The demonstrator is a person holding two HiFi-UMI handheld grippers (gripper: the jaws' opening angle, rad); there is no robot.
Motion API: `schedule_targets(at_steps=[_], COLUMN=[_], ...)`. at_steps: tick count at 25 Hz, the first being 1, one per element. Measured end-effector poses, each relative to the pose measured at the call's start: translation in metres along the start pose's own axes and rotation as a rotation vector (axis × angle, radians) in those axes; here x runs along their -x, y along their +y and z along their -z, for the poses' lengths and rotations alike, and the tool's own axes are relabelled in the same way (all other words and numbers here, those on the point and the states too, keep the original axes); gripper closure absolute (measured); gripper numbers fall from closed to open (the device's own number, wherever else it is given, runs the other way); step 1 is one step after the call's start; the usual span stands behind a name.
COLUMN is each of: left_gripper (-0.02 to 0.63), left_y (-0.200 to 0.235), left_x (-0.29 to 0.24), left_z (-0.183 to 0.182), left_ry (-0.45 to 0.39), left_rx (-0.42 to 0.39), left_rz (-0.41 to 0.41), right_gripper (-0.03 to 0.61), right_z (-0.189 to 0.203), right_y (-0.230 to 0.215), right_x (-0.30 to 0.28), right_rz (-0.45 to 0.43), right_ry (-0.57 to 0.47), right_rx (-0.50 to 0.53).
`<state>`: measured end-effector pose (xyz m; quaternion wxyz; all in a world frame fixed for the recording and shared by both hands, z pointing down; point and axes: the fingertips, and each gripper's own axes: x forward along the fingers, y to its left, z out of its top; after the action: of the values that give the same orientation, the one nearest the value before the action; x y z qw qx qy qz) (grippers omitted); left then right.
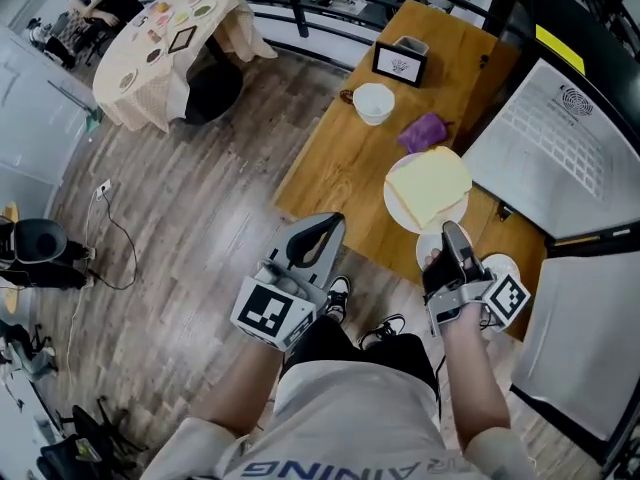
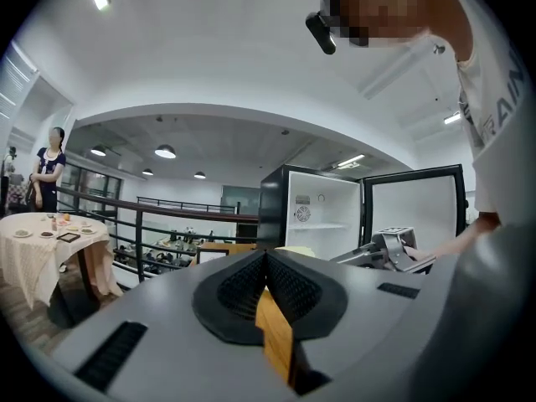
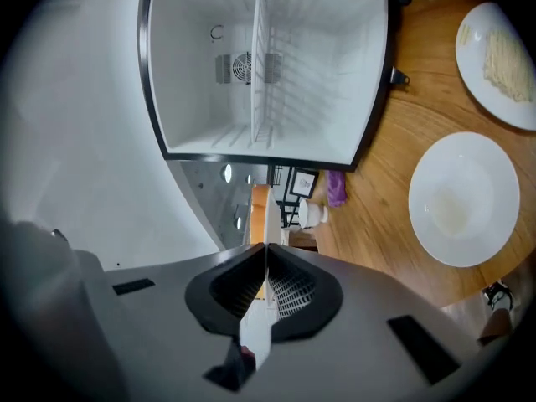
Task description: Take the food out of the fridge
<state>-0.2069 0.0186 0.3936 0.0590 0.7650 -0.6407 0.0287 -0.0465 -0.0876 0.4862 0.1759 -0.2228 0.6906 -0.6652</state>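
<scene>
Wooden table (image 1: 340,168), flat pale-yellow food (image 1: 432,183)

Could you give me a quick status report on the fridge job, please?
Left tool shut, right tool shut, both empty. Fridge open, nothing visible inside. Plate of yellow food out on the wooden table. Nothing in the way.

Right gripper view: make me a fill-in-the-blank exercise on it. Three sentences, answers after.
1. The fridge has no food in it: it is ____.
2. The right hand-held gripper has its jaws ____, with nothing between them.
3. The yellow food lies on a white ____ on the wooden table.
Missing words: empty; shut; plate.
</scene>
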Motion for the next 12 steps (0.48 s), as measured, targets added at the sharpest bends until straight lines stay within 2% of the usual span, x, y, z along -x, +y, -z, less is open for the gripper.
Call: schedule_targets(at_steps=[4, 12], left_gripper=[0.606, 0.606], left_y=[0.004, 0.012], left_x=[0.010, 0.017], left_z=[0.010, 0.041], left_ry=[0.011, 0.046], left_rx=[0.010, 0.029], left_rz=[-0.024, -0.063], right_gripper=[0.551, 0.551], right_z=[0.025, 0.050], right_y=[-0.024, -0.074], right_x=[-0.011, -0.033], right_rz=[0.021, 0.097], right_ry=[0.077, 0.146], right_rx=[-0.015, -0.004])
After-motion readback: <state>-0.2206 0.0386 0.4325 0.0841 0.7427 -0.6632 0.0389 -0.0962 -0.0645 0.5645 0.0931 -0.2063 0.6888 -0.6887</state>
